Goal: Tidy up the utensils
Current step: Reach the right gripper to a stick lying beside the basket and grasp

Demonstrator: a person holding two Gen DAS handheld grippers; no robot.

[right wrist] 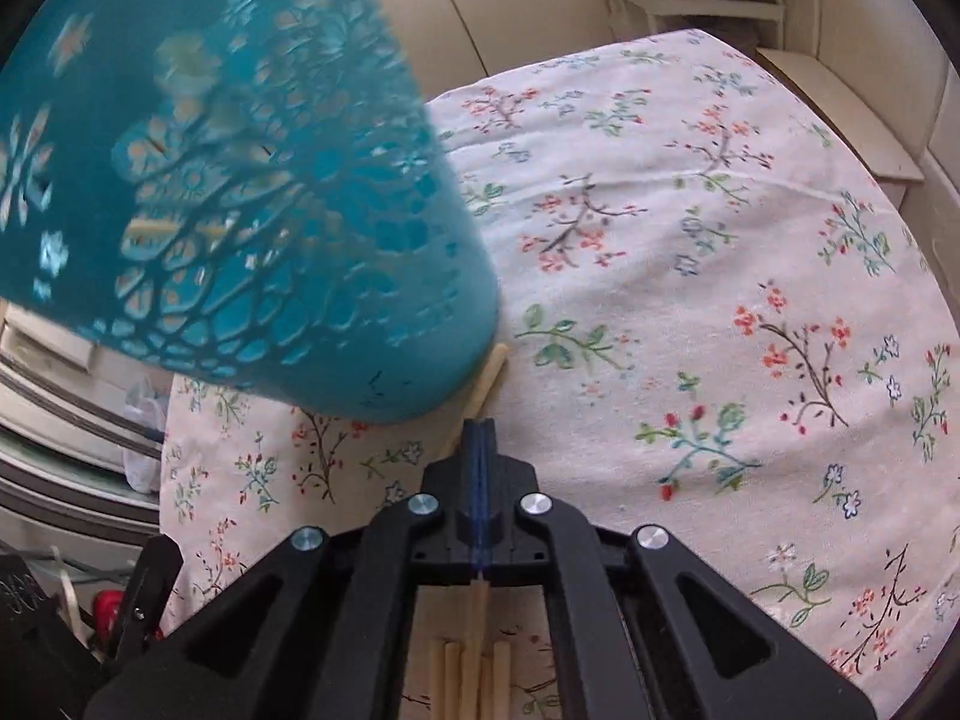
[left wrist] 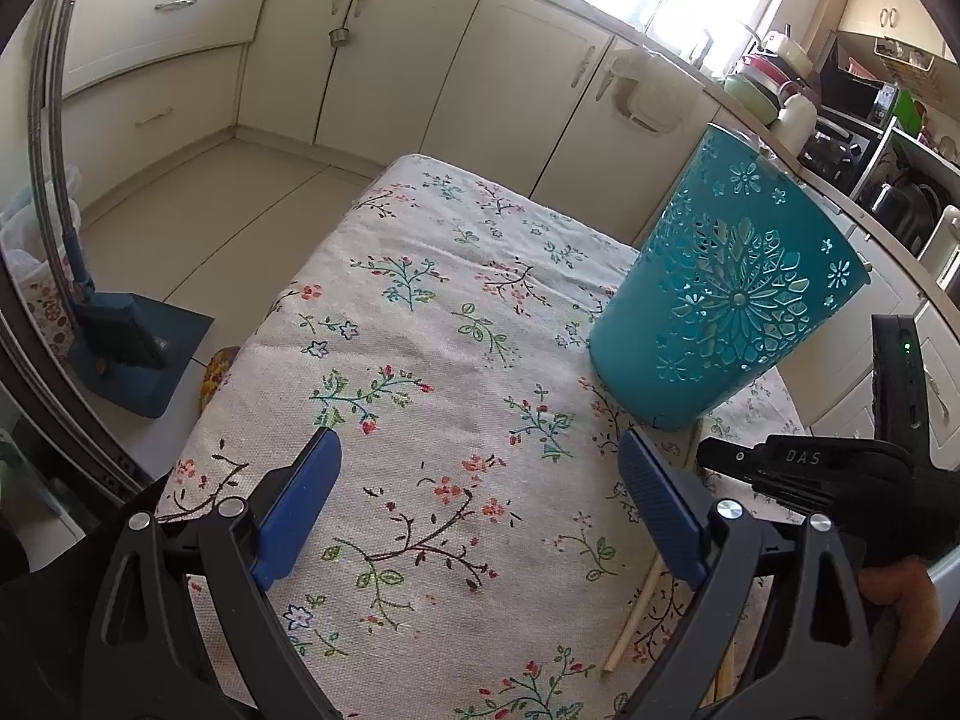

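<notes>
The right gripper [right wrist: 479, 429] has its jaws pressed together, pinching a pale wooden chopstick [right wrist: 487, 375] that runs between the blue pads; its far end pokes out ahead of the jaws and reaches the base of the teal holder [right wrist: 252, 192]. Behind the jaws, more chopsticks [right wrist: 474, 678] lie side by side on the floral cloth [right wrist: 690, 300] that covers the counter.

The left gripper [left wrist: 480, 504] is spread wide over the cloth, with nothing between its blue pads and nothing touching them. Just beside its right-hand finger lies a chopstick on the cloth, partly hidden by the finger.

The teal holder, a perforated plastic cup with a flower pattern, stands on the cloth near the far right edge of the counter as the left wrist view shows it, and looks tilted there. Through its cut-outs the right wrist view shows pale sticks inside it.
</notes>
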